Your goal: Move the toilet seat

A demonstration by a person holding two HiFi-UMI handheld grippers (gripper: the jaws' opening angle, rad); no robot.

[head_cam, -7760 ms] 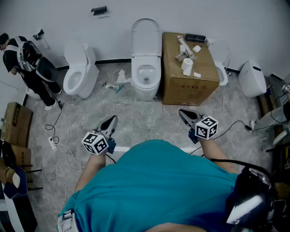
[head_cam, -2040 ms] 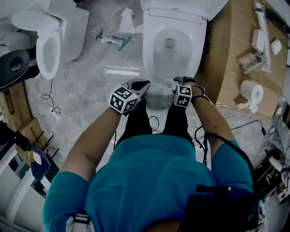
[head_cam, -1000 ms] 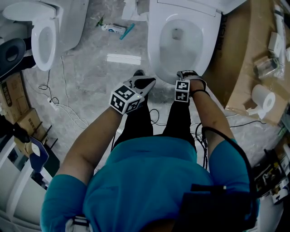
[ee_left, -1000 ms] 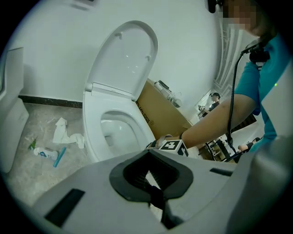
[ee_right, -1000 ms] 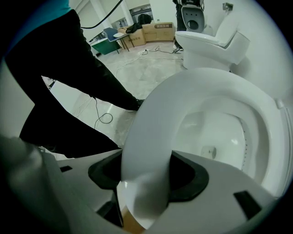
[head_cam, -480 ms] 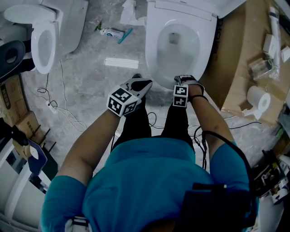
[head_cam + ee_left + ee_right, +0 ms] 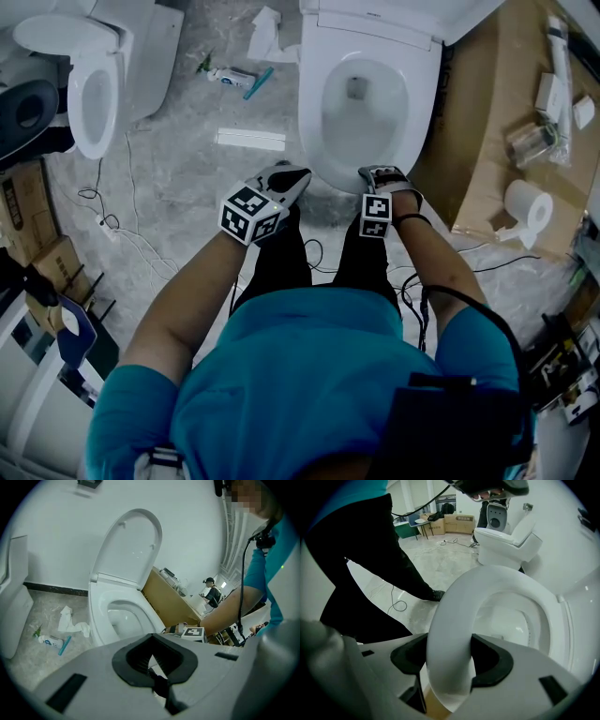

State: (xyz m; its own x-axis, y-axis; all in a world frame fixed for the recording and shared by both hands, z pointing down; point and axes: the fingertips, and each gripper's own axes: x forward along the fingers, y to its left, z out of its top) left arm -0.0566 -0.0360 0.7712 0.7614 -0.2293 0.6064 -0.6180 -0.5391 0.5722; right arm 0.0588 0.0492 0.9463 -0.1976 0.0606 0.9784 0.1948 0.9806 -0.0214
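Right tongs (image 7: 377, 174) meet the front lip of the toilet seat (image 7: 312, 111) in the head view, at the point farthest from the hinge. I judge that the sensible place to take it, since the ring swings most easily from there. Left tongs (image 7: 292, 174) sit just beside the front of the bowl (image 7: 361, 98) on the other side. They point at it but stand apart from it, probably because a one-handed lift has no need of them. The seat lies round the bowl. A cardboard box (image 7: 497, 112) stands close against the toilet's right flank, which leaves the front as the open side to work from.

From the left gripper view, the left tongs (image 7: 151, 662) have their dark pads lying together with only a slim wedge of light between them and nothing in it. Beyond them the lid (image 7: 127, 545) stands upright against the wall (image 7: 187, 517). That leaves the seat (image 7: 97, 616) as the only hinged part lying low, with room behind it to swing up.

From the right gripper view, the right tongs (image 7: 449, 667) are closed on the seat (image 7: 450, 616). The white ring runs between the two dark pads, one pressing on either side of it. The grip is across the ring's width, so a pull should carry the whole seat with it. Whether the ring has left the bowl's rim I cannot tell.
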